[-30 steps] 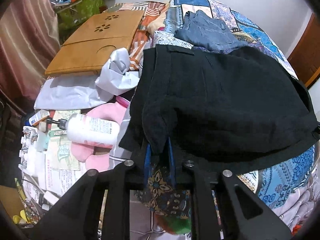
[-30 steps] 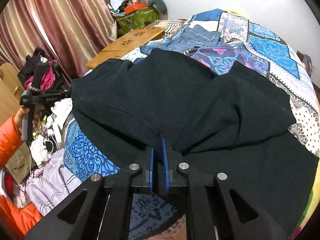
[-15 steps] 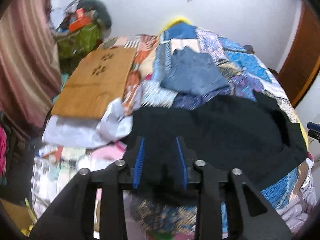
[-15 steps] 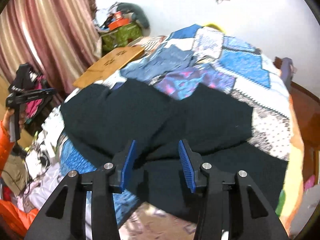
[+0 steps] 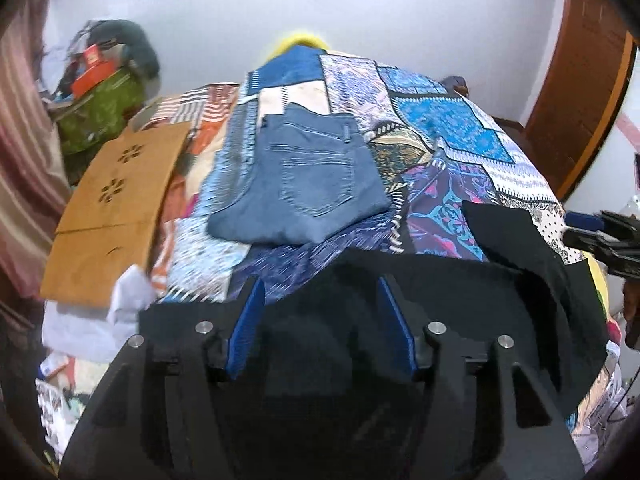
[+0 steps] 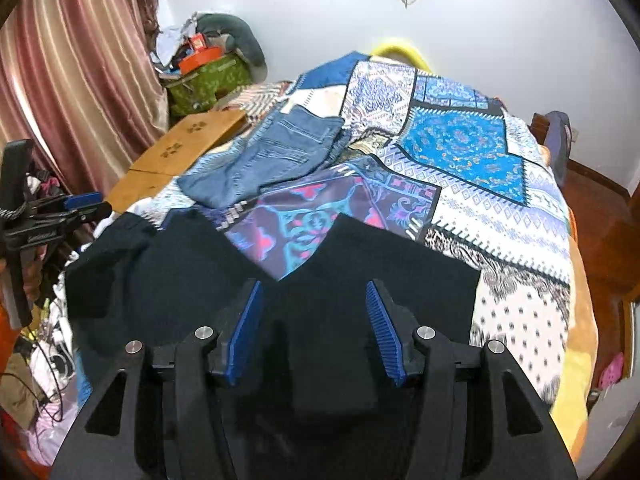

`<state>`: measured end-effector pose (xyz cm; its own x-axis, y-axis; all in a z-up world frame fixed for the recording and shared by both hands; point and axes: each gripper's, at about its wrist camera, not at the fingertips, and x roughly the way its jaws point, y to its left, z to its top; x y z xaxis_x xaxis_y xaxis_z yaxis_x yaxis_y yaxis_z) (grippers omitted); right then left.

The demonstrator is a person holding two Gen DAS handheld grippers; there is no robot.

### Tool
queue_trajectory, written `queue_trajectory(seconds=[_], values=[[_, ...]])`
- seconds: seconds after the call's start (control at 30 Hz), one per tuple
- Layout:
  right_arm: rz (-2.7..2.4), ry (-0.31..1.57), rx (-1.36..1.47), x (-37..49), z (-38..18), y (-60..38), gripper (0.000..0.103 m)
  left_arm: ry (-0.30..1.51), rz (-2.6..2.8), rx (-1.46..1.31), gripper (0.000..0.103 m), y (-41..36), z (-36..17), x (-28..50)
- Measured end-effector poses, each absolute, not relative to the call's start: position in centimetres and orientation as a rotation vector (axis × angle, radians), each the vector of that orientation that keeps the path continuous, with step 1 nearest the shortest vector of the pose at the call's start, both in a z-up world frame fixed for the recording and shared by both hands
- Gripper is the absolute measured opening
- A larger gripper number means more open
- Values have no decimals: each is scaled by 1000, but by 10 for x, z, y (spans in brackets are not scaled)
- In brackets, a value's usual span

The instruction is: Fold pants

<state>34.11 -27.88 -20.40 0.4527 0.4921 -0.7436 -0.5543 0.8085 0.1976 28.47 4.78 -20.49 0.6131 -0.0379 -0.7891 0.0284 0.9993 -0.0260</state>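
left tongs (image 5: 320,320) apart | right tongs (image 6: 314,328) apart | black pants (image 6: 360,264): 1 | jeans (image 5: 308,184): 1

Black pants (image 6: 360,280) spread on patchwork bedspread (image 6: 460,148)

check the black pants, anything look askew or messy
Yes. The black pants lie in a V, legs splayed with quilt showing between. The left leg is rumpled at the bed's edge. Both tools, left and right, are open above them.
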Motion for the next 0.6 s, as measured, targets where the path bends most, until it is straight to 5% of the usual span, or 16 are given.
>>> queue_trajectory(seconds=[0.53, 0.6], values=[[703, 1114, -145, 463, -288, -220, 52, 1004, -71, 31, 66, 31, -256, 338], [701, 1094, -174, 462, -292, -216, 40, 1004, -72, 37, 66, 29, -258, 337]])
